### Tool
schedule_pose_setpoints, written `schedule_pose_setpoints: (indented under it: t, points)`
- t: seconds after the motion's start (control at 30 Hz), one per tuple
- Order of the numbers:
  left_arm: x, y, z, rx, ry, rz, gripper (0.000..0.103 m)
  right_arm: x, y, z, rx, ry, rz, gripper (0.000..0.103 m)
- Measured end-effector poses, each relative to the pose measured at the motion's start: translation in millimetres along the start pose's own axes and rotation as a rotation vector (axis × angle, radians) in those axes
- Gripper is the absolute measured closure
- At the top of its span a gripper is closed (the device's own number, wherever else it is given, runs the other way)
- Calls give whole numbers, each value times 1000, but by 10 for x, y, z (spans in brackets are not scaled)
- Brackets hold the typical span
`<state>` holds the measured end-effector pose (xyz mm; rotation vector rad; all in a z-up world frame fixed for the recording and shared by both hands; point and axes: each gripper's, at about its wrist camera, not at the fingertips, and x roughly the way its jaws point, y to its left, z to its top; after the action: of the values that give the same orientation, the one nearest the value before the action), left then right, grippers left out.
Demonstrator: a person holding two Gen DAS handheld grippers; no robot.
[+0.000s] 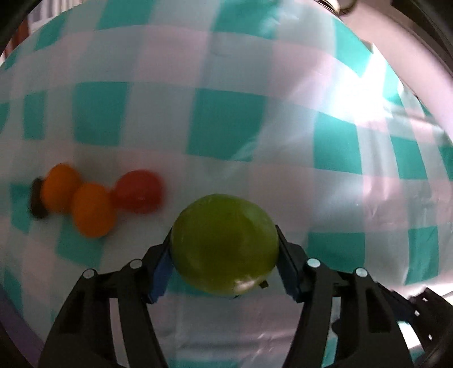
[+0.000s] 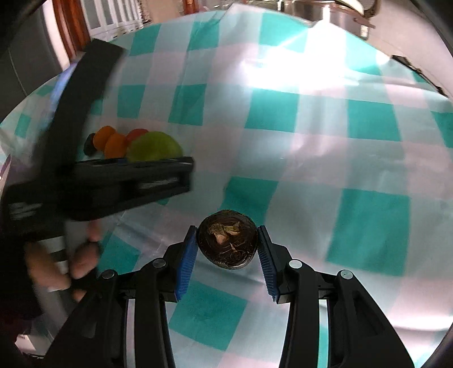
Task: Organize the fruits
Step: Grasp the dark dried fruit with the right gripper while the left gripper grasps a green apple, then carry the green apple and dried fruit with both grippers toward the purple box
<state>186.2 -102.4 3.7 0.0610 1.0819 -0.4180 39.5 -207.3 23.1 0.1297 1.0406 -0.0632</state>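
Observation:
My left gripper point(image 1: 225, 243) is shut on a green round fruit point(image 1: 223, 243), just right of a row on the checked cloth: a red fruit point(image 1: 138, 194), two orange fruits point(image 1: 92, 209) and a small dark fruit point(image 1: 38, 199). In the right wrist view the same row point(image 2: 113, 143) and the green fruit point(image 2: 154, 148) show at the left, with the left gripper body point(image 2: 127, 184) in front. My right gripper point(image 2: 226, 245) is shut on a dark round fruit point(image 2: 228, 243) with a dried calyx, above the cloth.
A teal and white checked cloth point(image 2: 311, 141) covers the table. A metal pot point(image 2: 325, 11) stands at the far edge. The person's hand point(image 2: 82, 254) holds the left gripper at the left. A wooden door frame point(image 2: 68, 25) is behind.

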Motion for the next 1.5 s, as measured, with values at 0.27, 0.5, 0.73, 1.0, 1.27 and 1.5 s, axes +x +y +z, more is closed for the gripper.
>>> schedule_pose_setpoints:
  t: [0.27,0.5,0.73,1.0,1.27,1.5]
  points:
    - [-678,251,-84,-100,-61,108,39,214,159,330,-68,17,84,61]
    - [-1404,274,-268,-95,-96,151,39,-80,403,465,-155,41,100,61]
    - [-2360,309,-621,-21,-110,166,39,-950,810,594,-241,4,109,61]
    - [-3445,304,-1155,77,-173,203,39,-2119,1189,529,-309,-83,145,61]
    - [-4237,362,-1552,111,-226,238,39,-3043,1409,248,-411,-139,154,61]
    - [-4789,459,-1882,113,-277,245,39,-3549,1471,-76,-471,-199,141,61]
